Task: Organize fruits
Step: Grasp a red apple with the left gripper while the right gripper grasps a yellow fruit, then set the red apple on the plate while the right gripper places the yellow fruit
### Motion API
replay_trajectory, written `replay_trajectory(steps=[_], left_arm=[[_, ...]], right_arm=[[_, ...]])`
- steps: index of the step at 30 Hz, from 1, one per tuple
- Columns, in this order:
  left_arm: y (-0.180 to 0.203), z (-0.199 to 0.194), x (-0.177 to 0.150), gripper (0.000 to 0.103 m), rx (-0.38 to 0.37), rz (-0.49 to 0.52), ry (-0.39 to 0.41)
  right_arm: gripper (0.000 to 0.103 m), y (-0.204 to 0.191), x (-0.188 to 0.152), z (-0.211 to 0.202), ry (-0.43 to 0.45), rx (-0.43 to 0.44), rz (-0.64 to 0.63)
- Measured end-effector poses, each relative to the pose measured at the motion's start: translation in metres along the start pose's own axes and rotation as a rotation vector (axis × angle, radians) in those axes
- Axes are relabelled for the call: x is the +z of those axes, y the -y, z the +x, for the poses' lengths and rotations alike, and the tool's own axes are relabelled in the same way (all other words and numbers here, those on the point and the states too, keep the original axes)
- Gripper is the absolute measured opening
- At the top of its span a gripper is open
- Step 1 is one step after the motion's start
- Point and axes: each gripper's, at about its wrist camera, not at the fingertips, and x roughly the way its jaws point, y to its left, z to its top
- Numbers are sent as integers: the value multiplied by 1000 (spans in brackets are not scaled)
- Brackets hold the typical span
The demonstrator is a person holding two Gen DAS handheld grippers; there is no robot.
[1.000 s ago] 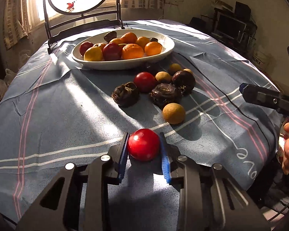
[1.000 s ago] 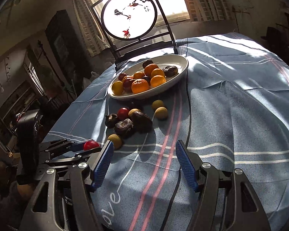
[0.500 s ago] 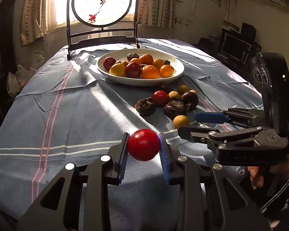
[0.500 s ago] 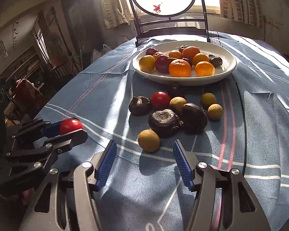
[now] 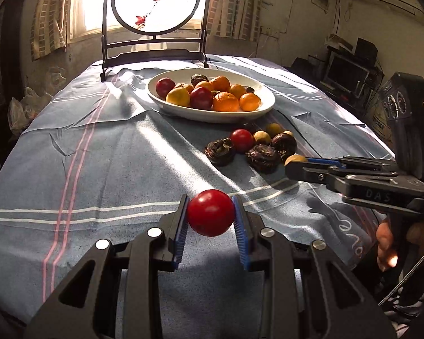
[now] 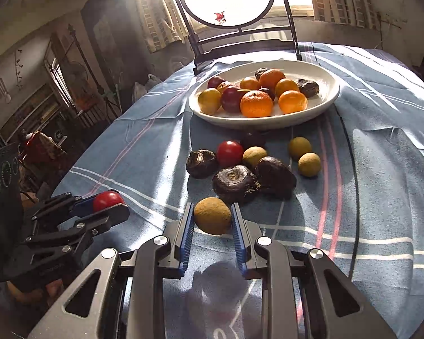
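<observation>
The left gripper [image 5: 211, 214] holds a red fruit [image 5: 210, 212] above the cloth, well in front of the white plate [image 5: 264, 110]. The right gripper [image 6: 212, 221] squeezes a brown fruit [image 6: 212, 219], nearer the plate.

A lived-in home dining room: a tabletop under a blue striped cloth [image 5: 104, 152], a dark chair with a round painted back panel [image 5: 155, 2], brick-patterned curtains [image 5: 231, 5], a cluttered television corner [image 5: 344, 70].
</observation>
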Motion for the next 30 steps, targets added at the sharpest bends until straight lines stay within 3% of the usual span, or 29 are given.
replay_trajectory(steps=[7,13,18,21,23,27,30], left_arm=[[1,13,60,29,-17,30,37],[3,60,134,29,-2,42,47],[-6,123,172,30,28,16,-5],[-16,145,184,39,48,-27,-22],[-21,142,188,54,66,-60,0],[-21,112,175,59,53,-47,45],[-15,86,147,66,25,-25,38]], right_arm=[[26,62,73,-33,143,-21,92],[26,86,132,16,112,-7,112],[26,91,160,70,62,-39,120],[29,89,169,85,52,-65,102],[54,83,168,76,94,-102,83],[55,75,152,51,104,-95,58],[55,68,123,25,107,-76,52]])
